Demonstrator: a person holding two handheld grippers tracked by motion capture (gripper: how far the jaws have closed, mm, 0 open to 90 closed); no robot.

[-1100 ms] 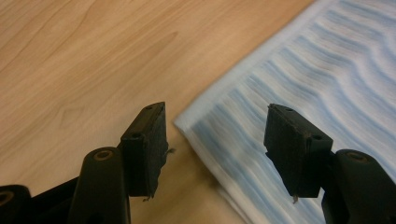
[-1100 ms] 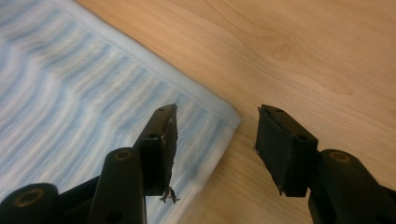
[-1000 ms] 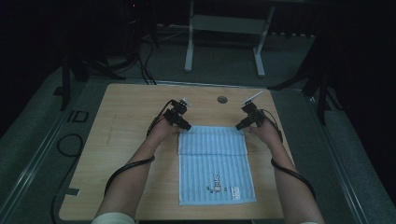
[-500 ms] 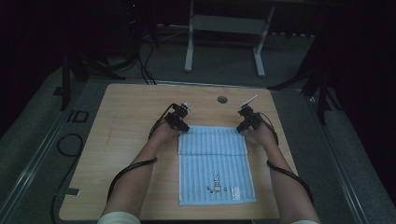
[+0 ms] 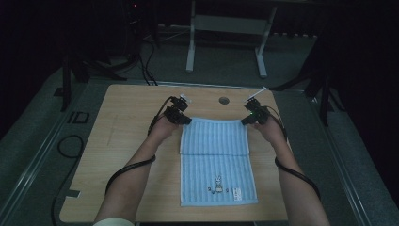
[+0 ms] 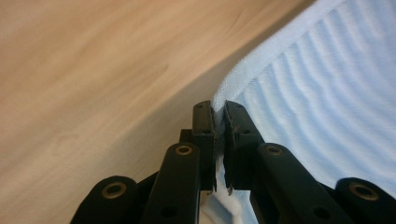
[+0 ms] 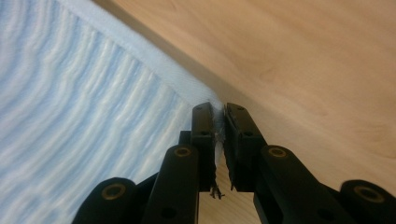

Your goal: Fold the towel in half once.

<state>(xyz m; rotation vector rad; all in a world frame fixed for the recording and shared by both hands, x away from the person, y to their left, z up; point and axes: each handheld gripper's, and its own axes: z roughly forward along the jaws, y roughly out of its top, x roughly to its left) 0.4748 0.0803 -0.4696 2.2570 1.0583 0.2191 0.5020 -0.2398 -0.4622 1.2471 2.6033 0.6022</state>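
Observation:
A light blue striped towel (image 5: 216, 160) lies on the wooden table (image 5: 127, 141), a small rabbit print near its front edge. My left gripper (image 5: 184, 121) is at the towel's far left corner, my right gripper (image 5: 245, 121) at its far right corner. Both pairs of jaws have just been closing. In the left gripper view the left gripper (image 6: 219, 112) is shut on the towel (image 6: 317, 107) corner. In the right gripper view the right gripper (image 7: 218, 112) pinches the towel (image 7: 84, 112) corner. The far part of the towel is lifted off the table.
A round cable hole (image 5: 224, 100) sits in the table beyond the towel. Black cables (image 5: 127, 167) trail from both grippers along the forearms. A white frame stand (image 5: 226, 42) is on the floor behind the table. Dark floor surrounds the table.
Both grippers have closed on the towel's far corners and risen slightly, lifting the far edge of the towel and raising a crease across its middle.

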